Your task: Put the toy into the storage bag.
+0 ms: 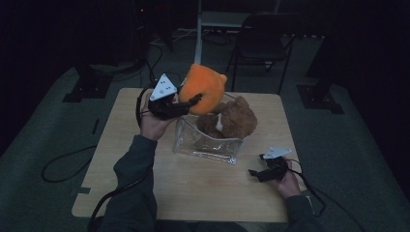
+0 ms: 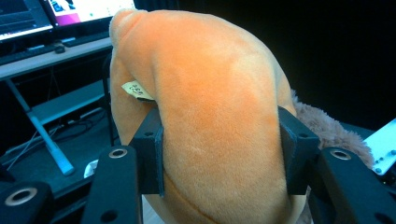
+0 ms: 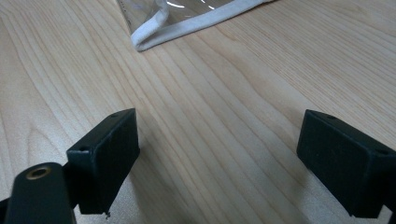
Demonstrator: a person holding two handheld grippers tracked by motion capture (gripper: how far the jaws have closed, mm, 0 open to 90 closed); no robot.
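My left gripper [image 1: 193,101] is shut on an orange plush toy [image 1: 205,87], held in the air just above and left of a clear plastic bag [image 1: 209,143]. In the left gripper view both black pads squeeze the sides of the orange plush toy [image 2: 215,121], which carries a small yellow tag [image 2: 136,90]. A brown plush toy [image 1: 232,118] sits inside the bag; its fur [image 2: 327,123] peeks out behind the orange one. My right gripper [image 1: 255,174] rests on the wooden table [image 1: 208,193] at the front right, open, with bare wood [image 3: 219,135] between its jaws.
The bag's white-edged corner [image 3: 187,23] lies ahead of the right gripper. A dark folding chair [image 1: 263,41] stands beyond the table's far edge. Cables [image 1: 63,166] trail over the floor at the left. Bare tabletop lies in front of the bag.
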